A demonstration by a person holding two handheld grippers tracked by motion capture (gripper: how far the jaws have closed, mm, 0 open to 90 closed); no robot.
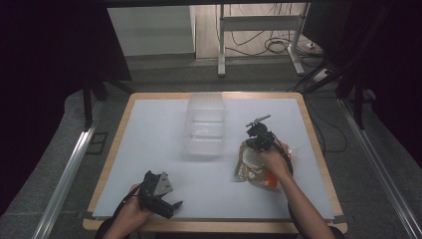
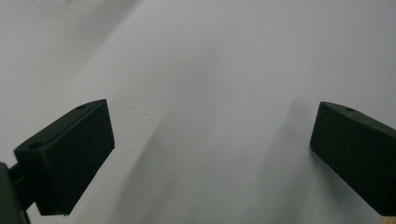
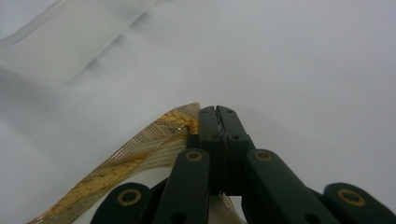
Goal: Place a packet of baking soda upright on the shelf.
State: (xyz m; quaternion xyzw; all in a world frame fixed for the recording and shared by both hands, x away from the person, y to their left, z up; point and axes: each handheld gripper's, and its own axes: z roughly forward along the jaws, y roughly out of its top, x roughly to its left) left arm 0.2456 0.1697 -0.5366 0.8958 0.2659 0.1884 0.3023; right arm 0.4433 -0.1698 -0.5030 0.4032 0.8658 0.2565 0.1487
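A clear snack bag with tan, white and orange print lies on the white table right of centre. My right gripper is at the bag's far end, shut on its edge. In the right gripper view the jaws are pressed together at the gripper's tip, with the gold-striped bag edge pinched beside them. My left gripper rests near the table's front left edge, pointing right. Its fingers stand wide apart over bare white table, holding nothing.
A clear plastic box stands open at the table's centre back, just left of the bag. The white mat sits on a wooden-edged table. Cables and a metal stand lie on the floor behind.
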